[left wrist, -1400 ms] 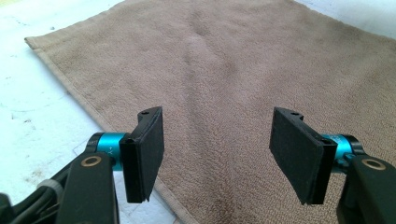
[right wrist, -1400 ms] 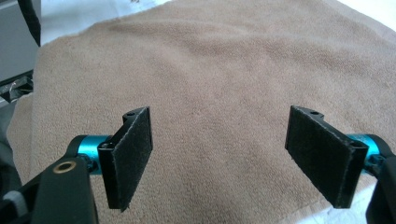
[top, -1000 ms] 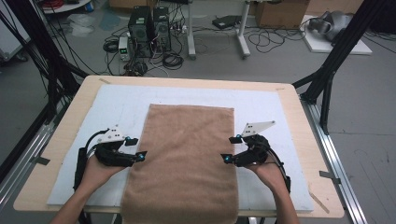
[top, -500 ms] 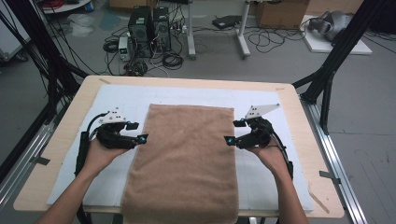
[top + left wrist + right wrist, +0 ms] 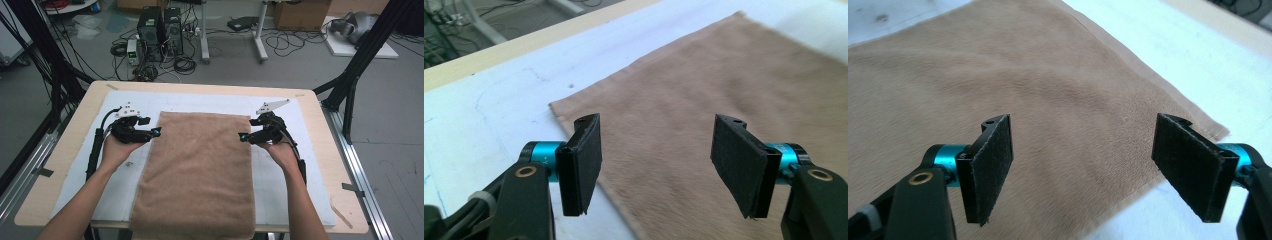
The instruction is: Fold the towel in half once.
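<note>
Towel (image 5: 200,175) lies flat on the white mat (image 5: 305,165), near end overhanging. Your left gripper (image 5: 156,131) and right gripper (image 5: 242,136) gape empty beside its far corners; straddle each corner's edge squarely before pinching.
</note>
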Available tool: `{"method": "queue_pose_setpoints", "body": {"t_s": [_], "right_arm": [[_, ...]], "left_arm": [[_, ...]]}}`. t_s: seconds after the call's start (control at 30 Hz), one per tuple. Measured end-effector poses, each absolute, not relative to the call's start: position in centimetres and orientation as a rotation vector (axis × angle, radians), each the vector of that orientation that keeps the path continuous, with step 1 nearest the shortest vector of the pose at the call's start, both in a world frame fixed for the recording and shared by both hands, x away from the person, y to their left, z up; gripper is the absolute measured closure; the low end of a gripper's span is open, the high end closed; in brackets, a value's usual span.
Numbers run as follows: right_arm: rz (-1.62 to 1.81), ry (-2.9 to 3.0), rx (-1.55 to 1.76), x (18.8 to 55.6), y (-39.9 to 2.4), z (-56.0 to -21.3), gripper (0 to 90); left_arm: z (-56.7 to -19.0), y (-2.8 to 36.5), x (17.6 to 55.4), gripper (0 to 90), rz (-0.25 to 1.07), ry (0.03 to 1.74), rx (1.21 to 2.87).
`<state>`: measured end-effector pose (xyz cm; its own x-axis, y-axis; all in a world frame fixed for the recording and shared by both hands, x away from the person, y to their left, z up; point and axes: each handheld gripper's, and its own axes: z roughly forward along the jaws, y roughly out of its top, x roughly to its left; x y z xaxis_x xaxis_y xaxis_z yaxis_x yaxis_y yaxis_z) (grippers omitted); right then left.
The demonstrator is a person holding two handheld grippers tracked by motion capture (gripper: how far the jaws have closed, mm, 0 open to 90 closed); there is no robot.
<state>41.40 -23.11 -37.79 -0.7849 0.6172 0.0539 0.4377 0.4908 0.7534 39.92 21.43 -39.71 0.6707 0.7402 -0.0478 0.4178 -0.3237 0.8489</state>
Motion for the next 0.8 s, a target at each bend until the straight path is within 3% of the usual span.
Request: {"method": "queue_pose_setpoints", "body": {"t_s": [0.33, 0.57, 0.8], "right_arm": [[1.103, 2.500, 1.018, 44.4, -23.0, -41.8, 33.4], [1.035, 2.524, 1.092, 45.0, -22.8, -43.3, 43.7], [0.964, 2.538, 1.067, 44.9, -22.0, -43.6, 52.2]], "left_arm": [[-44.5, 20.9, 42.9, 40.3, 0.370, 1.003, 2.055], [-44.8, 20.6, 43.1, 45.6, 0.430, 1.045, 2.041], [-44.8, 20.5, 43.1, 59.0, 0.438, 1.059, 2.038]]}}
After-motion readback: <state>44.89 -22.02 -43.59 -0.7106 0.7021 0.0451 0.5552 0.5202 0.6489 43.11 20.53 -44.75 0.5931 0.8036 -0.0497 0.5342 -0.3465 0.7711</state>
